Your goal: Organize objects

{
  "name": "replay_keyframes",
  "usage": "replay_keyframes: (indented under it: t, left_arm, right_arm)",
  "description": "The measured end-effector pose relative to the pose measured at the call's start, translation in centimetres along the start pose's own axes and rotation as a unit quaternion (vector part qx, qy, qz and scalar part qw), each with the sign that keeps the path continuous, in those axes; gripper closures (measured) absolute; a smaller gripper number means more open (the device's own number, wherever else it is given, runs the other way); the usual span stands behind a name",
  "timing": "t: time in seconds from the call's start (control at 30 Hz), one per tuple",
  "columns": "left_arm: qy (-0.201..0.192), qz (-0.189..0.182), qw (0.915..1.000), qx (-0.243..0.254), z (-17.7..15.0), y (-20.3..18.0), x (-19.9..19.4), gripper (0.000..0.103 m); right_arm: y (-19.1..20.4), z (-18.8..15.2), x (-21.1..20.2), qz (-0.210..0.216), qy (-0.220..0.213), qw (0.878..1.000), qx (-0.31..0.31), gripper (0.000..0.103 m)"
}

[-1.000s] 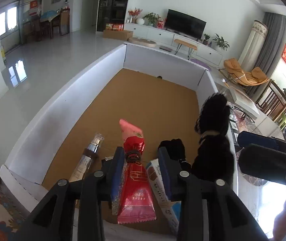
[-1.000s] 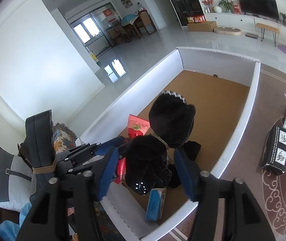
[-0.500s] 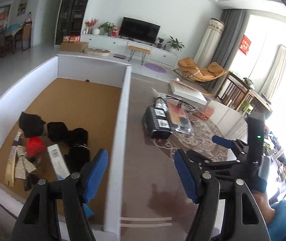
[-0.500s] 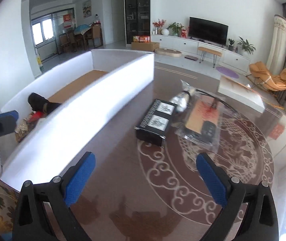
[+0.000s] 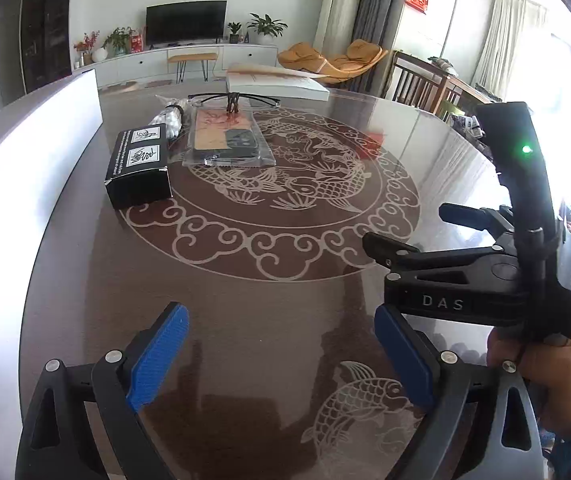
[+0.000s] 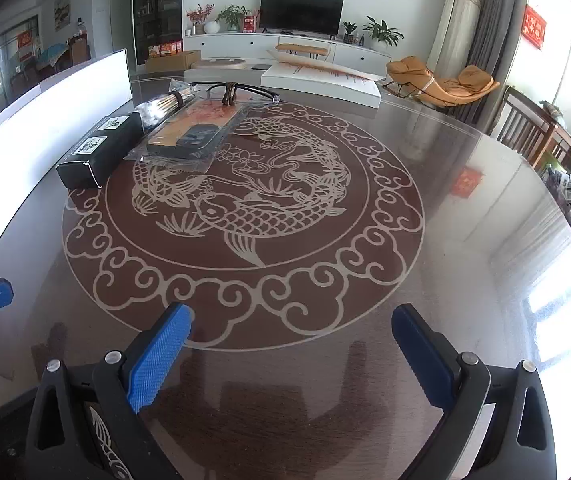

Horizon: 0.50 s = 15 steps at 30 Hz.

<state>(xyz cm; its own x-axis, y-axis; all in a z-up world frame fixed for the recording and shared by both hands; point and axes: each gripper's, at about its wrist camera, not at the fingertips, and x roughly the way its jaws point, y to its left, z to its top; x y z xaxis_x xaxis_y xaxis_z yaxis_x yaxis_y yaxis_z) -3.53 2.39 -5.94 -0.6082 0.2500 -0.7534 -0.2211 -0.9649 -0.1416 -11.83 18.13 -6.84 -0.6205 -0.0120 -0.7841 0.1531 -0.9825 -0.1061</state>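
Note:
A black box with white labels [image 5: 138, 168] lies on the glass table at the far left, also in the right wrist view [image 6: 99, 150]. Beside it lie a clear packet holding a dark phone-like item [image 5: 227, 140] [image 6: 193, 136], a clear bag of small sticks [image 5: 171, 114] [image 6: 163, 106] and a pair of glasses [image 5: 233, 100] [image 6: 231, 92]. My left gripper [image 5: 281, 354] is open and empty above the table's near part. My right gripper [image 6: 291, 356] is open and empty; it also shows in the left wrist view [image 5: 405, 232].
The white wall of the big tray [image 5: 25, 160] [image 6: 45, 116] runs along the left. A white book-like block [image 5: 277, 84] [image 6: 321, 78] sits at the table's far edge. Wooden chairs [image 6: 537, 136] stand at the right.
Both grippers were shut on things over the tray a second ago: left on a red packet, right on a black plush item. Both let go, opened and swung right over the table.

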Motion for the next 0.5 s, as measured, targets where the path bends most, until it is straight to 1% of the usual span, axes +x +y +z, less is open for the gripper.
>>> replay_keyframes:
  t: [0.1, 0.2, 0.3, 0.33, 0.4, 0.5]
  left_arm:
    - [-0.001, 0.019, 0.9997, -0.017, 0.3, 1.6, 1.2, 0.008]
    - [-0.008, 0.036, 0.9991, -0.021, 0.6, 2.6, 1.5, 0.008]
    - [0.003, 0.037, 0.9989, -0.029, 0.8, 3.2, 2.0, 0.008]
    - [0.010, 0.035, 0.9988, -0.034, 0.8, 3.4, 2.2, 0.008]
    - [0.010, 0.037, 0.9988, -0.031, 0.8, 3.3, 2.2, 0.008]
    - [0.017, 0.053, 0.9983, -0.019, 0.8, 2.7, 2.4, 0.008]
  right_arm:
    - [0.8, -0.1, 0.5, 0.004, 0.005, 1.000, 0.010, 0.002]
    - [1.5, -0.1, 0.9, 0.000, 0.006, 1.000, 0.015, 0.002]
    - [1.7, 0.0, 1.0, -0.007, 0.007, 1.000, 0.014, 0.002]
    - [1.6, -0.1, 1.1, -0.005, 0.009, 1.000, 0.018, 0.001]
    - [1.2, -0.1, 1.3, 0.004, 0.014, 0.999, 0.028, 0.001]
    - [0.7, -0.1, 1.6, 0.020, 0.021, 0.999, 0.045, 0.000]
